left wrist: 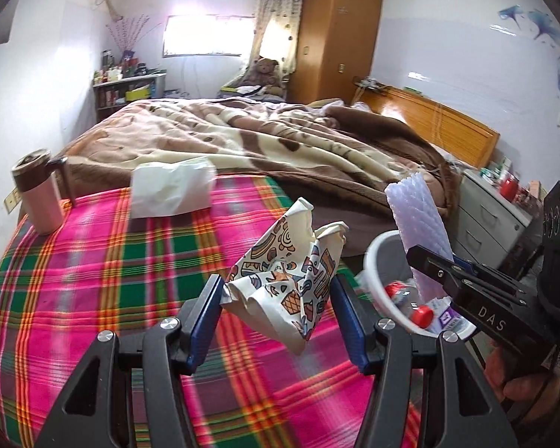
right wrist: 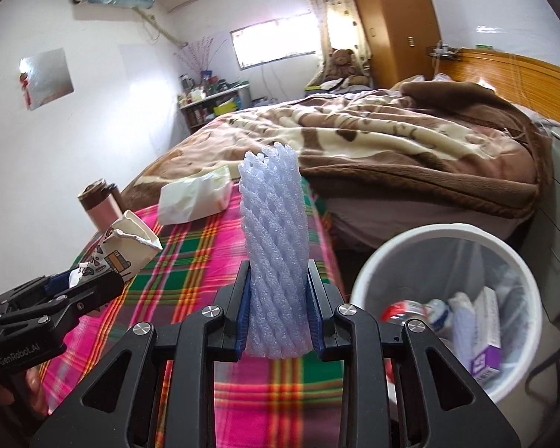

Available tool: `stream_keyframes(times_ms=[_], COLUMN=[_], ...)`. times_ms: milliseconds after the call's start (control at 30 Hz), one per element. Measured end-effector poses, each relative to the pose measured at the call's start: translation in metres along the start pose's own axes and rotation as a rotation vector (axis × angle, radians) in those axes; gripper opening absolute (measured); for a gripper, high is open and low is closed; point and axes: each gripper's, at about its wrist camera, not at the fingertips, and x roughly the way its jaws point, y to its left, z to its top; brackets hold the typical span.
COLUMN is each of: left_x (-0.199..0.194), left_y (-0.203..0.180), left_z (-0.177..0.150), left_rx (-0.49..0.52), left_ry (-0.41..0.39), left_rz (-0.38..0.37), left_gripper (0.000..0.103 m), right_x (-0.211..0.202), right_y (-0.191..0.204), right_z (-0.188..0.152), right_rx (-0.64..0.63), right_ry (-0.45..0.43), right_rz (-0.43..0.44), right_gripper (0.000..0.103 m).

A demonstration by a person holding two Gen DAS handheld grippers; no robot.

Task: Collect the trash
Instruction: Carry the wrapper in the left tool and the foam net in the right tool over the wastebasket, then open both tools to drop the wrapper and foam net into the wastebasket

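My left gripper (left wrist: pixel 276 295) is shut on a crumpled patterned paper wrapper (left wrist: pixel 287 268) and holds it above the plaid bedspread (left wrist: pixel 93 280). The wrapper also shows in the right wrist view (right wrist: pixel 127 246). My right gripper (right wrist: pixel 278 298) is shut on a pale lilac foam net sleeve (right wrist: pixel 272 246) that stands upright between the pads; it shows in the left wrist view (left wrist: pixel 418 220) over the bin. The white waste bin (right wrist: pixel 422 239) stands beside the bed to the right, holding bottles and a carton. It shows in the left wrist view (left wrist: pixel 377 257) too.
A white tissue pack (left wrist: pixel 171 190) and a pink-and-brown mug (left wrist: pixel 41 198) sit on the bedspread. A brown blanket (left wrist: pixel 280 138) covers the far bed. A grey drawer unit (left wrist: pixel 492 212) stands at the right behind the bin.
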Motion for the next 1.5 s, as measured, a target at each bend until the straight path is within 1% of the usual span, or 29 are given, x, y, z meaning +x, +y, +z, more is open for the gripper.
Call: stream_keyframes(times_ms=[233,400,633,1000,1233,1400,1500], left_x=[0.009,0.023,0.047,0.075,0.09,0.098,0.103], left_y=[-0.04,-0.067,-0.101,-0.146,-0.171,-0.185,-0.189], left_z=[0.003,0.007,0.01,0.014,0.013,0.013,0.012], left_rx=[0.05,0.078,0.11,0.147,0.193,0.213,0.212], left_ry=[0.003,0.022,0.057,0.089,0.101,0.113,0.124], left_rz=[-0.052,-0.093,-0.14,-0.179,-0.159,-0.17,-0.174], left_gripper=[0.06,0.06,0.061,0.061,0.061,0.061,0.061], right_x=[-0.018,-0.027,-0.024,-0.022,-0.02,-0.015,-0.013], right_y=[-0.031,-0.059,-0.092,-0.124,-0.138,-0.147,-0.149], right_z=[-0.002,-0.001,-0.008,-0.011,-0.015,-0.017,-0.019], right_rx=[0.047,0.086,0.142,0.175,0.185,0.196,0.2], right_ry=[-0.02,-0.033,-0.005,0.038,0.066,0.089,0.102], right_rz=[-0.068,-0.137,-0.216,-0.254,-0.279,-0.289,-0.28], right_gripper=[0.027,0.027,0.027,0.027,0.028,0.028,0.028])
